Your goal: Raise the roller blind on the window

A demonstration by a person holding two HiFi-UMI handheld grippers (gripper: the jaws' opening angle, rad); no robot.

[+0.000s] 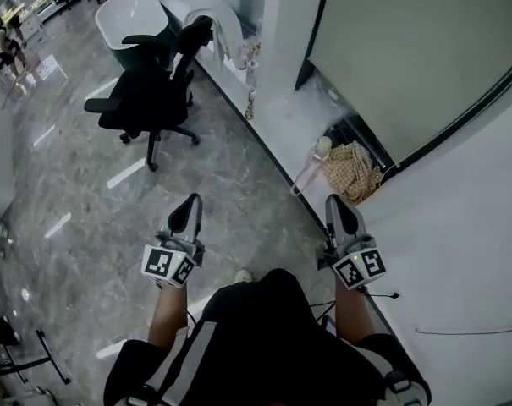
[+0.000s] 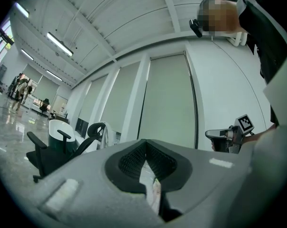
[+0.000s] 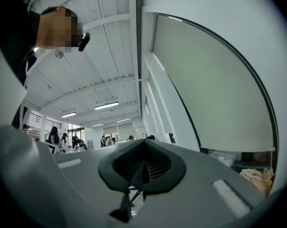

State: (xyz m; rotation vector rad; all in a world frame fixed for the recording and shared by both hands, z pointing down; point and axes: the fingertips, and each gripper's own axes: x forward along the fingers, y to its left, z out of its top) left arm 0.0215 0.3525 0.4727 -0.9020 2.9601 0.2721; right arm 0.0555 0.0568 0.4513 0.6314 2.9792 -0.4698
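A pale grey roller blind point(image 1: 399, 49) hangs lowered over the window in a dark frame at the upper right of the head view; it shows as well as the roller blind point(image 2: 169, 101) in the left gripper view and the roller blind point(image 3: 205, 80) in the right gripper view. My left gripper point(image 1: 188, 203) is held out over the floor, shut and empty. My right gripper point(image 1: 338, 203) is level beside it, nearer the wall, shut with nothing between its jaws. Both are well short of the blind. The right gripper point(image 2: 224, 136) also shows at the right of the left gripper view.
A black office chair point(image 1: 150, 100) stands ahead on the left on the glossy grey floor point(image 1: 86, 193). A checked cloth point(image 1: 353, 169) and a pinkish bottle point(image 1: 311, 166) lie at the foot of the window. A white pillar point(image 1: 281, 32) and a green-and-white tub point(image 1: 133, 19) stand farther on.
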